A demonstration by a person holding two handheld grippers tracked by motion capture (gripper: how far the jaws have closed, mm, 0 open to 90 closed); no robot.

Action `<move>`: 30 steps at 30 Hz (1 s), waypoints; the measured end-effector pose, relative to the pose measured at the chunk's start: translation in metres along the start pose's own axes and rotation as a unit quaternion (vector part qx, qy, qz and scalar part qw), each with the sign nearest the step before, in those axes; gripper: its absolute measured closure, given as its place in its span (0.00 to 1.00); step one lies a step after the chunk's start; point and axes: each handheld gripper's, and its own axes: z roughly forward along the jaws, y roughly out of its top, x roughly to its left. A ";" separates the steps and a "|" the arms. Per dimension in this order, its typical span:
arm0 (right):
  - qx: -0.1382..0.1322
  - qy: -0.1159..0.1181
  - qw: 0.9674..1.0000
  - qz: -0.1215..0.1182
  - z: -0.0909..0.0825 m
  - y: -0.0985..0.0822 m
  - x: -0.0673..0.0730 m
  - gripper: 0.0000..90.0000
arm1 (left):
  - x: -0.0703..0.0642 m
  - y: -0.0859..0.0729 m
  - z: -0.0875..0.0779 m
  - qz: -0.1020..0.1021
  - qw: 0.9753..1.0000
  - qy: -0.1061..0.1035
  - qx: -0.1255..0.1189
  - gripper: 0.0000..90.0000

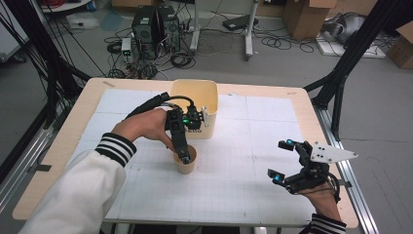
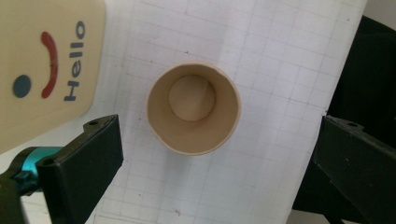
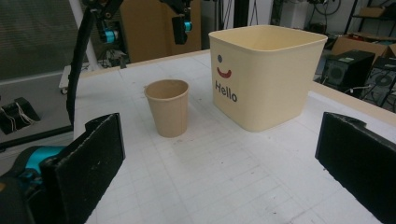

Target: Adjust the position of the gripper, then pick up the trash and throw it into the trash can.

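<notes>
Counting one cup, one bin

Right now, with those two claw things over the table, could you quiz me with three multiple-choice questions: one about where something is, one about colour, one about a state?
1. Where is the left gripper?
A. above the paper cup
B. inside the tub
C. off the table

2. What colour is the smile on the cream tub?
A. green
B. red
C. black

3. How does the right gripper stand?
A. shut on the cup
C. shut on nothing
B. open, holding nothing

Answers: 1 A, the left gripper view looks straight down into the cup between its jaws. 2 B, a red curve sits beside "Hello". 3 B, its jaws stand wide apart with the cup far beyond them.
</notes>
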 end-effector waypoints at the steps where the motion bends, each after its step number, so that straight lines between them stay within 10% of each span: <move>1: 0.001 0.001 1.000 0.001 0.000 0.000 0.000 0.00 | 0.002 0.000 0.000 -0.004 1.000 0.001 -0.001 0.02; 30: 0.005 0.000 1.000 0.001 0.002 -0.001 0.000 0.00 | 0.007 -0.001 0.001 -0.013 1.000 0.016 0.000 0.02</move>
